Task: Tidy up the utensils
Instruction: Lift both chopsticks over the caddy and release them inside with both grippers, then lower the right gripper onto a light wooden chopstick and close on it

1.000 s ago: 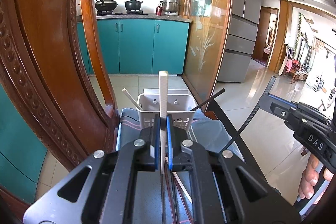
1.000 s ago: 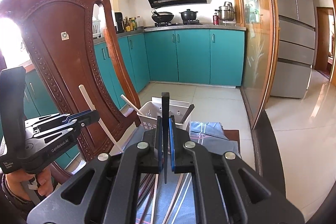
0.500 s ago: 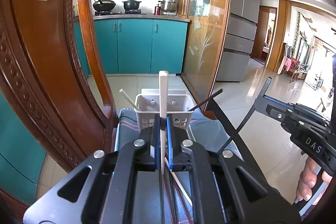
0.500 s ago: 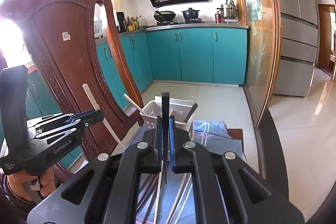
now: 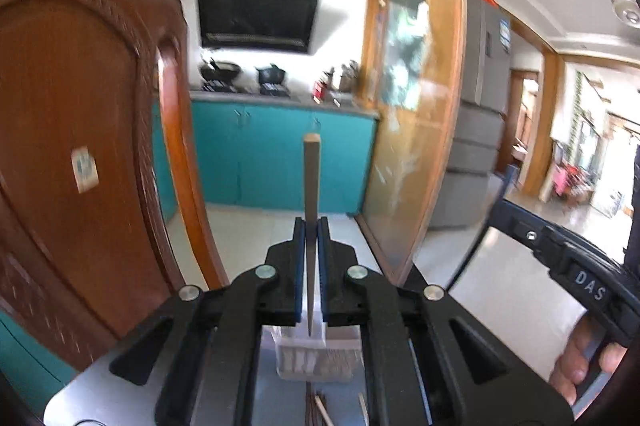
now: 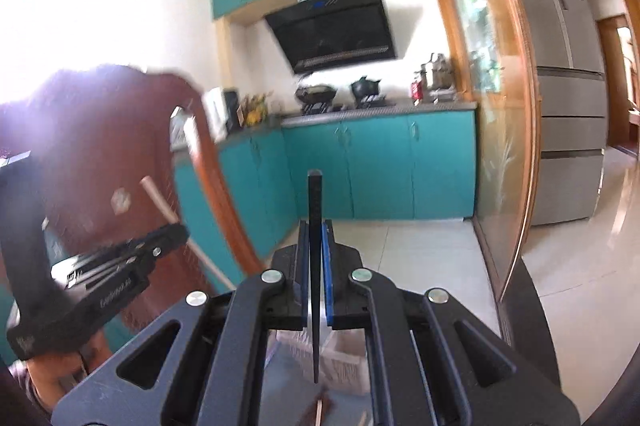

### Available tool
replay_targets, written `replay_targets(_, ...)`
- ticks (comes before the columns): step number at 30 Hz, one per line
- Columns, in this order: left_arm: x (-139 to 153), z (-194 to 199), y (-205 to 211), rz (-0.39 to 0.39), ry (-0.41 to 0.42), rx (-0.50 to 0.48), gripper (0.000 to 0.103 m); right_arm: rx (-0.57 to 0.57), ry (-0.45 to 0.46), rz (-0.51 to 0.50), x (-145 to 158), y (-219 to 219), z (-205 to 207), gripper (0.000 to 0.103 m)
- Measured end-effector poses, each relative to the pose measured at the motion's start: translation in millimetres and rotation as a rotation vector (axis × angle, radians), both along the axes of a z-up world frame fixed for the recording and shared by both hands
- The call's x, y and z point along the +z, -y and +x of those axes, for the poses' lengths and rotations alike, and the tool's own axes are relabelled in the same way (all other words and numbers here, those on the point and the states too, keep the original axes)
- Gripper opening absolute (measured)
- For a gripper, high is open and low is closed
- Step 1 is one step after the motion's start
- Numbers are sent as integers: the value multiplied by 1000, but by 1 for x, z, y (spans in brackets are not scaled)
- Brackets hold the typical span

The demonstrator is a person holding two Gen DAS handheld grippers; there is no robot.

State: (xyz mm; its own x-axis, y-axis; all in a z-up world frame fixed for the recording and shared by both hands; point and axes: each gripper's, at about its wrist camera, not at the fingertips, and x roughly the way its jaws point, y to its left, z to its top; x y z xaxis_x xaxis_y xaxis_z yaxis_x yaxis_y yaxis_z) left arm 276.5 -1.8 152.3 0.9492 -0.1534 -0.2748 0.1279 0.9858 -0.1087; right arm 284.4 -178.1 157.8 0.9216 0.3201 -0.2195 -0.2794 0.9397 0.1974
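Observation:
My left gripper [image 5: 311, 224] is shut on a pale chopstick [image 5: 311, 178] that stands upright between its blue pads. My right gripper [image 6: 316, 226] is shut on a black chopstick [image 6: 315, 210], also upright. The white slotted utensil basket [image 5: 316, 362] shows low between the left gripper's arms, and the basket [image 6: 344, 362] is likewise low and partly hidden in the right wrist view. Loose chopsticks [image 5: 318, 406] lie on the table in front of it. Each view catches the other gripper at its side: the right one [image 5: 520, 222] and the left one [image 6: 172, 234] holding its pale stick. Both views are blurred.
A carved wooden chair back [image 5: 80, 146] rises close on the left. A glass partition [image 5: 420, 106] in a wooden frame stands on the right. Teal kitchen cabinets [image 6: 380, 170] and a steel fridge [image 6: 568, 98] lie beyond across tiled floor.
Both grippers have risen with their chopsticks still clamped. The basket has dropped from the middle of each view to the bottom, behind the gripper arms.

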Motion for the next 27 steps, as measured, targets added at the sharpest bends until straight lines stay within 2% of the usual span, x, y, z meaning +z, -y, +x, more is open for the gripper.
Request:
replay_targets(4,-6,33,4,-27,-2,47,7,-81,17,11,-9,-1,29,7)
replay_targets(7,-32,65,9,-47,-70,61,7,-112,18,-18,-34,-7,49,7)
replay_targets(9,-57,81,14,-28,-108,75,7,-129,19,-36,-48,-9,59,7)
replay_targets(14,-102,96,16,11,-188,94,7,-131,-23,-102,-96,-13,76,7)
replay_targets(17,-117,95,14,13,-222,83,7,-118,-48,-117,-109,-14,75,7)
replay_targets(20,-120,89,9,15,-222,78,7,-126,-43,-103,-108,-10,64,18)
replay_targets(22,-121,81,7,13,-214,76,10,-135,-23,-81,-100,-4,54,33)
replay_targets(23,-121,76,8,14,-209,69,11,-140,-7,-69,-95,-1,45,35)
replay_targets(26,-122,52,11,22,-186,47,25,-125,50,-10,-83,11,9,42)
replay_targets(27,-123,39,13,25,-175,41,35,-115,71,4,-82,14,-4,46)
